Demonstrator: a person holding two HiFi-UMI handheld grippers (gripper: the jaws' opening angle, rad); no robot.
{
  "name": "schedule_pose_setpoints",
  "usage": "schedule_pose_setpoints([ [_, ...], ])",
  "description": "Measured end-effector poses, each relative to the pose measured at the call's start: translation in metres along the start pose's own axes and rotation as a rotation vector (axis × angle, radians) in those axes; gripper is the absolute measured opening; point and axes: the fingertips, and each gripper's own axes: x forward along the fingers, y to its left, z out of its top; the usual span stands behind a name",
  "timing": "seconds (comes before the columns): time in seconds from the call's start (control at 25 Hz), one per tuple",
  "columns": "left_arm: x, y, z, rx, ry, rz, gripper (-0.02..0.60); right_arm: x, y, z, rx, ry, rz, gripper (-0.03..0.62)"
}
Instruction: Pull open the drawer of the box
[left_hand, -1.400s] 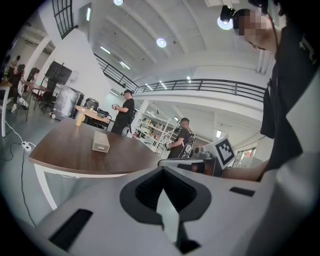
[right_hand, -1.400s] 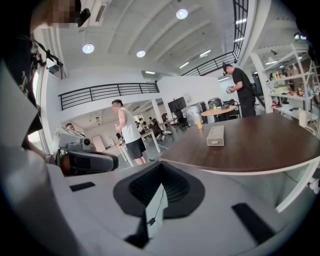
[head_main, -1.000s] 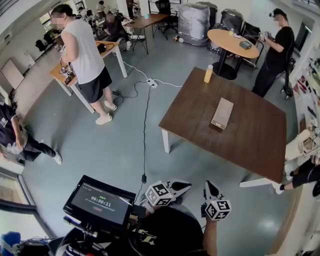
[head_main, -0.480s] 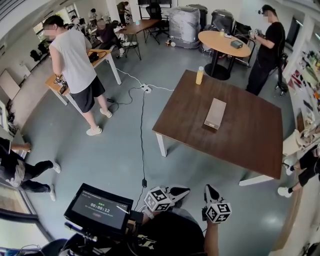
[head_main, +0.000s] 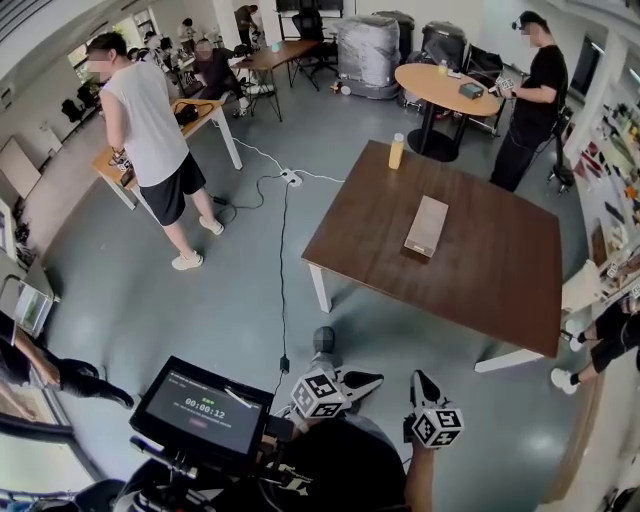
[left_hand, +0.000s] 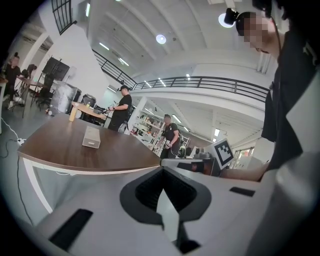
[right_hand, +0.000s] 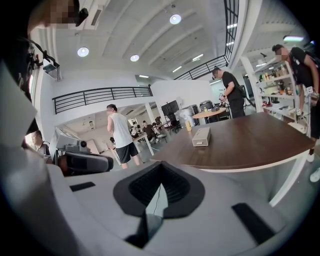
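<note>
My left tool (head_main: 368, 379) and right tool (head_main: 420, 381) are closed, holding nothing. Well ahead of them a box (head_main: 426, 226) lies on the desk (head_main: 500, 285), its drawer too small to make out.

Big brown square table (head_main: 480, 270) sits on the right, with an orange bottle (head_main: 397, 151) upright on its far left corner. There's a round table (head_main: 440, 85) farther back with a person in black (head_main: 530, 100) next to it. Far left is a person in a white sleeveless top (head_main: 145, 130). A power strip (head_main: 292, 178) lies on the floor, and a monitor (head_main: 203, 408) is near left.
</note>
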Motion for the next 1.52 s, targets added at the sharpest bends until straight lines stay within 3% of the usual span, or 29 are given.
schedule_pose_setpoints([
  [0.68, 0.016, -0.017, 0.011, 0.023, 0.026, -0.058, 0.005, -0.024, -0.009, 0.010, 0.021, -0.018, -0.055, -0.012],
  [1.52, 0.041, -0.002, 0.008, 0.036, 0.069, -0.098, 0.005, -0.016, -0.037, 0.005, 0.058, -0.033, -0.088, -0.012],
])
